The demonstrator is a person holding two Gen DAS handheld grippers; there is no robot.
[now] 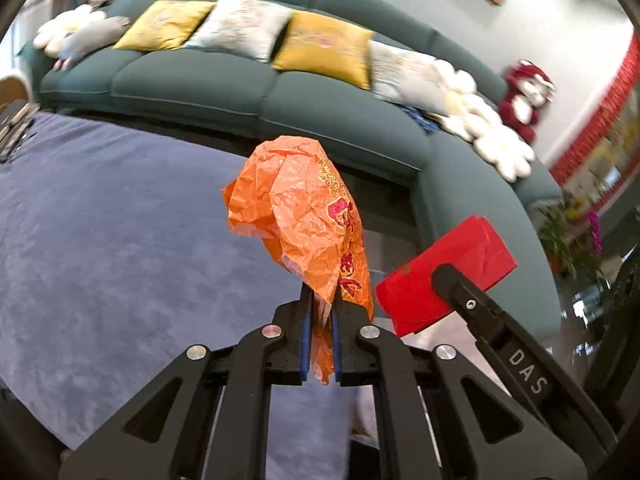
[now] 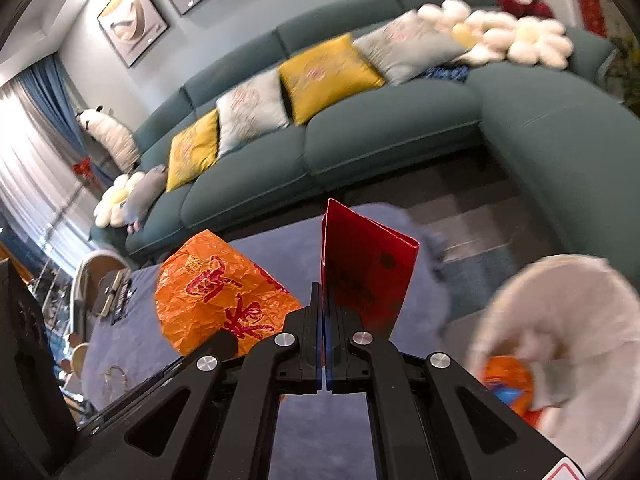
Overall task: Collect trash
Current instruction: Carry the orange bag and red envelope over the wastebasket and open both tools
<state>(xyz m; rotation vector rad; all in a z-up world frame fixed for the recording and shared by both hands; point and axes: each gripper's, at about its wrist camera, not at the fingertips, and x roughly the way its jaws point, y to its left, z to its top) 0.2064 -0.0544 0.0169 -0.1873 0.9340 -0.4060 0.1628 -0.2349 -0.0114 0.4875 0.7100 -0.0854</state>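
Observation:
My left gripper (image 1: 323, 300) is shut on a crumpled orange plastic bag (image 1: 296, 216) with red print, held up in the air above the blue carpet. The bag also shows in the right wrist view (image 2: 212, 296), to the left. My right gripper (image 2: 325, 292) is shut on a folded red paper envelope (image 2: 364, 272), held upright. In the left wrist view the envelope (image 1: 444, 272) and the right gripper's finger (image 1: 472, 304) are just right of the bag. A white-lined trash bin (image 2: 568, 320) with orange trash inside sits low at the right.
A long teal sofa (image 1: 224, 92) with yellow and pale cushions curves across the back, with flower pillows and plush toys on it. A blue-grey carpet (image 1: 120, 240) covers the floor below. A table edge with small items (image 2: 116, 292) is at the left.

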